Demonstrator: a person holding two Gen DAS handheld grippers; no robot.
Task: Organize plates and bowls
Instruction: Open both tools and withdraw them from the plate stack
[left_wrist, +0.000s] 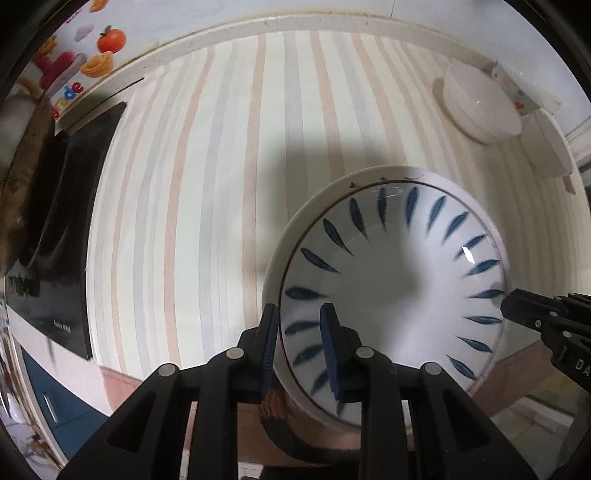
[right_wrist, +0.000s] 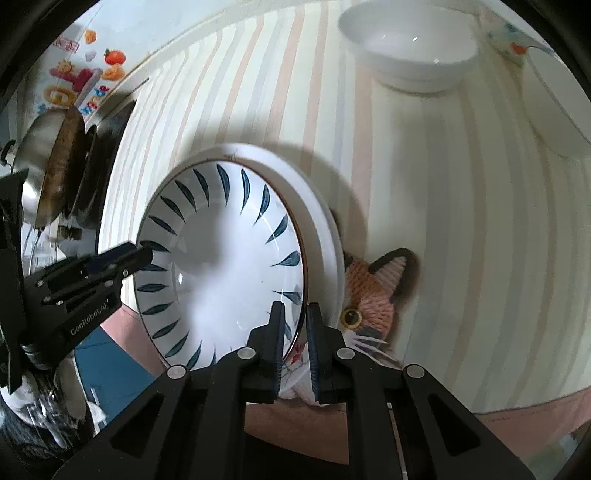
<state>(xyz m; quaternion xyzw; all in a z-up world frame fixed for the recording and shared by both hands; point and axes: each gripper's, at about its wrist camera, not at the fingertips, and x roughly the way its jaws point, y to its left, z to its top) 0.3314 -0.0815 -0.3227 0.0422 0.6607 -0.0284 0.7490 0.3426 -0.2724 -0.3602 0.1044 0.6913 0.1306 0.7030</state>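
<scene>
1. Resting between both grippers, the blue-leaf bowl (left_wrist: 391, 291) sits tilted above the near edge of the striped table (left_wrist: 221, 184), inside a wider white dish (left_wrist: 295, 236) whose rim rings it.
2. Left gripper (left_wrist: 299, 347): jaws nearly closed, pinching the bowl's rim on its near-left side, one pad inside and one pad outside the wall.
3. Right gripper (right_wrist: 295, 339): jaws almost fully closed on the opposite rim; in the right wrist view one pad lies inside the bowl, the other outside. Whether the outer dish is also clamped cannot be told.
4. Each gripper shows in the other's view, its tip at the bowl's edge.
5. Cat-face mat (right_wrist: 373, 295): lies on the table just beside the dish, partly hidden under it.
6. White bowl (left_wrist: 480, 107): stands on the far right of the table, well apart from the held bowl.
7. White plate (left_wrist: 550, 147): just beside the white bowl, at the table's right edge.
8. Black cooktop (left_wrist: 70, 229): at the table's left side, with a steel pan (right_wrist: 48, 166) on it.
9. Fruit decal (left_wrist: 110, 40): on the wall behind the table's far left corner.
</scene>
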